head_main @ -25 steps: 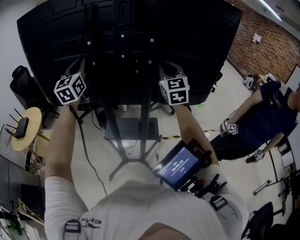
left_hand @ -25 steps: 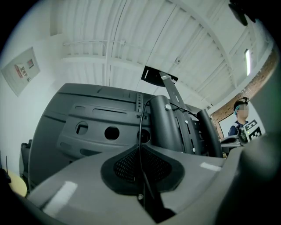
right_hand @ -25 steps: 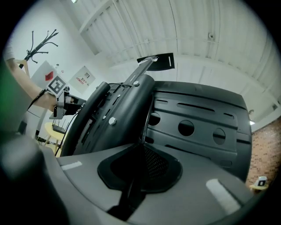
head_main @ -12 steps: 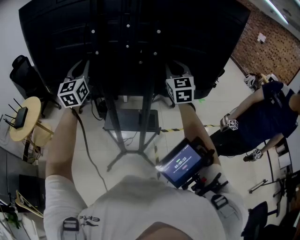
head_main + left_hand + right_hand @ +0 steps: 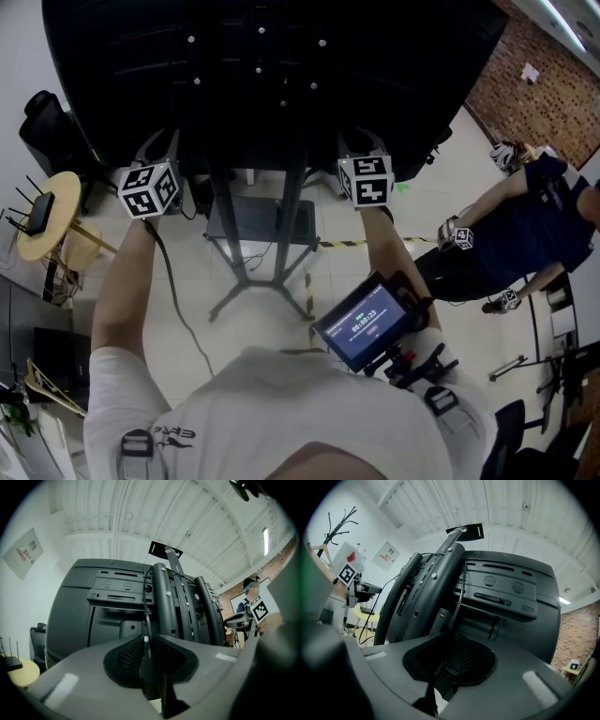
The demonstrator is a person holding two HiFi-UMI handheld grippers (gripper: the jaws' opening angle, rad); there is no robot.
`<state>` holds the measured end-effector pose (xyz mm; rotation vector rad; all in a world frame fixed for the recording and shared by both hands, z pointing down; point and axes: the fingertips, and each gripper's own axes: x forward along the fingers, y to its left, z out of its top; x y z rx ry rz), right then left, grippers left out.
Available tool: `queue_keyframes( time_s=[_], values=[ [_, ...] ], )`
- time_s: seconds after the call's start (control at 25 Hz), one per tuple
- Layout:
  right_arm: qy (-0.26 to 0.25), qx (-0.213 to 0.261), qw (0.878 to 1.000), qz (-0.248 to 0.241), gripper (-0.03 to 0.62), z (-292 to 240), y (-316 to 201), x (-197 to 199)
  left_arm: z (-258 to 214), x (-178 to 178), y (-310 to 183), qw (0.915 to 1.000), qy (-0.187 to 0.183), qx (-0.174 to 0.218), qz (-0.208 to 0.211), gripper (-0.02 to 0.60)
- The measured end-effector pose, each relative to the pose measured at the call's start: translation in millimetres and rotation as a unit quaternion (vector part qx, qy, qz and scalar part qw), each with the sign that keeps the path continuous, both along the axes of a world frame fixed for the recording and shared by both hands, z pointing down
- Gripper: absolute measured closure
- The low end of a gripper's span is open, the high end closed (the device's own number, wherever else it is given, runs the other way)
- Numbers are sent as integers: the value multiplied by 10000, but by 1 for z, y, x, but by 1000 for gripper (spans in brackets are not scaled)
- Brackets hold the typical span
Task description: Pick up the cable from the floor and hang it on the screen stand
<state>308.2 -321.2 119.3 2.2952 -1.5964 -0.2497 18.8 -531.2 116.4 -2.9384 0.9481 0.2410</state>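
Observation:
A large black screen (image 5: 262,84) on a wheeled stand (image 5: 251,246) fills the top of the head view. Both grippers are raised to its back. My left gripper (image 5: 150,173) is at the left of the stand's uprights and my right gripper (image 5: 364,169) at their right. In the left gripper view the thin black cable (image 5: 146,606) rises from between the jaws (image 5: 146,641) to the mount beside the uprights (image 5: 164,602). These jaws are opening, with the cable still in the slit. The right gripper (image 5: 449,651) is shut on the cable (image 5: 459,602). More cable (image 5: 178,309) trails down to the floor.
A round yellow table with a router (image 5: 52,220) and a black chair (image 5: 42,131) stand at the left. Another person in dark clothes (image 5: 506,234) is at the right, near a brick wall (image 5: 544,84). Striped tape (image 5: 328,246) runs across the floor by the stand's legs.
The head view has drifted, so the screen sits higher in the frame. Both grippers stay at the screen's back, the right one a little further right.

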Motion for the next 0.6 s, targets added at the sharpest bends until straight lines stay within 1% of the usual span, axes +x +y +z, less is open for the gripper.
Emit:
queue_keyframes(
  time_s=[0.16,0.4,0.48,0.6],
  values=[
    [-113,-19,9997,-216,525,14,10,0,13,-10,18,9995,-121,-61,-293,538],
    [-295,-32,9971,-698,533,32,35,-5,30,-17,54,9968,-257,-226,-726,538],
    [-425,-19,9952,-881,542,39,46,-6,35,-15,77,9960,-295,-242,-805,538],
    [-646,40,9909,-1177,553,50,71,-8,46,-9,127,9952,-355,-220,-889,538]
  ],
)
